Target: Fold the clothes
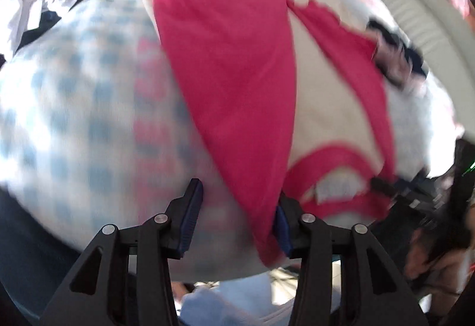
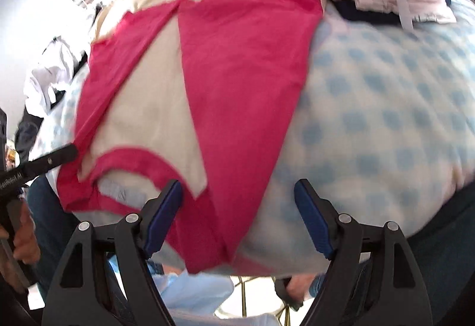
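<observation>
- While the left gripper (image 1: pixel 237 219) and right gripper (image 2: pixel 237 216) gape, released, the red-and-cream shirt (image 2: pixel 237 65) lies ahead, its red sleeve drooping between their fingers.
- Clamping could snag the blue-checked bedsheet (image 2: pixel 386 118) underneath, I'd judge.

My left gripper (image 1: pixel 237 219) is matte black, with two angular linkage arms at the bottom of the frame, each pierced by triangular cut-outs and pinned with round silver screws. Its fingers (image 1: pixel 190 222) carry ribbed dark-blue pads. My right gripper (image 2: pixel 237 219) is built the same: black arms, silver screws, blue ribbed pads (image 2: pixel 314 222). At the left edge of the right wrist view, my other tool's black body shows white lettering, partly cut off. I wear dark blue trousers.
</observation>
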A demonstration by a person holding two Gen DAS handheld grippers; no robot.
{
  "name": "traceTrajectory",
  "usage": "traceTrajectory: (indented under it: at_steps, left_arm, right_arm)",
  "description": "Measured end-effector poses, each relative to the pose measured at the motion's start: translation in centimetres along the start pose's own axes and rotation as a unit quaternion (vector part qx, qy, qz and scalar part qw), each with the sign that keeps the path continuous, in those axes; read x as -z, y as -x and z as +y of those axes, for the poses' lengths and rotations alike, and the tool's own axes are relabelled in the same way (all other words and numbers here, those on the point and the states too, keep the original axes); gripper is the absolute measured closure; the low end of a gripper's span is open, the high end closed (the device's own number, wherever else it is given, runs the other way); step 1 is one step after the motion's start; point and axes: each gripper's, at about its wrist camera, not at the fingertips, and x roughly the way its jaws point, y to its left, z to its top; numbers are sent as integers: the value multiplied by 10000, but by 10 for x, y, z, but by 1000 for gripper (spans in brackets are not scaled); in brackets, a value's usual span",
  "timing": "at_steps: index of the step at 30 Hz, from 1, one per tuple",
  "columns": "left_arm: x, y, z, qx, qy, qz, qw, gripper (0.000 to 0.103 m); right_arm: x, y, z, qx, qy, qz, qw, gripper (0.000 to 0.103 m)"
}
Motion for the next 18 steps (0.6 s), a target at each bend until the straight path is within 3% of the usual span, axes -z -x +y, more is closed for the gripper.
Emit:
traceTrajectory:
  at_steps: [6, 8, 10, 12, 14, 18]
  left_arm:
    - [10, 21, -3, -139, 56, -173, 9997, 64]
    - [5, 26, -7, 61, 165, -223, 9996, 64]
    - [0, 23, -14, 188, 66, -243, 9995, 57]
    - [-8, 4, -21, -40, -61, -118, 9999, 52]
    - [-14, -14, -26, -244, -171, -2, 9996, 57]
    - [-2, -9, -15, -138, -35, 38, 9999, 65]
  right_arm:
    - [11, 4, 3, 328, 2, 32, 9995, 25]
    - [10, 5, 0, 485, -115, 33, 9988, 25]
    - [7, 7, -3, 444, -244, -5, 9987, 24]
    - [5, 7, -2, 337, -296, -12, 9990, 24]
    - [1, 2, 5, 136, -240, 27, 9996, 23]
    - [1, -7, 11, 118, -154, 73, 9998, 23]
